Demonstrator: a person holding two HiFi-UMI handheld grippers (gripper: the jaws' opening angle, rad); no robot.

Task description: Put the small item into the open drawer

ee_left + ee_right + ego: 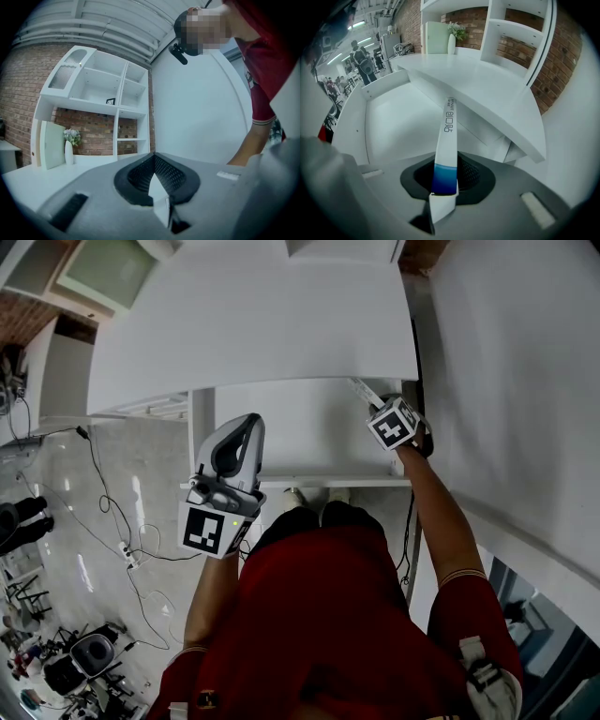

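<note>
The small item is a thin white strip with a blue end (447, 140). It sticks straight out from the jaws of my right gripper (443, 197), which is shut on its blue end. In the head view the right gripper (379, 410) sits at the right side of the open white drawer (300, 432). There the strip (362, 390) points toward the back, just under the tabletop edge. Whether its far tip touches anything I cannot tell. My left gripper (242, 429) hangs above the drawer's front left corner, raised and pointing up and away. Its jaws (158, 199) are together and hold nothing.
The white tabletop (253, 324) overhangs the back of the drawer (393, 122). A white wall (516, 381) stands close on the right. A shelf unit (108, 98) and a vase with a plant (69, 147) lie beyond the desk. Cables (127, 549) trail over the floor on the left.
</note>
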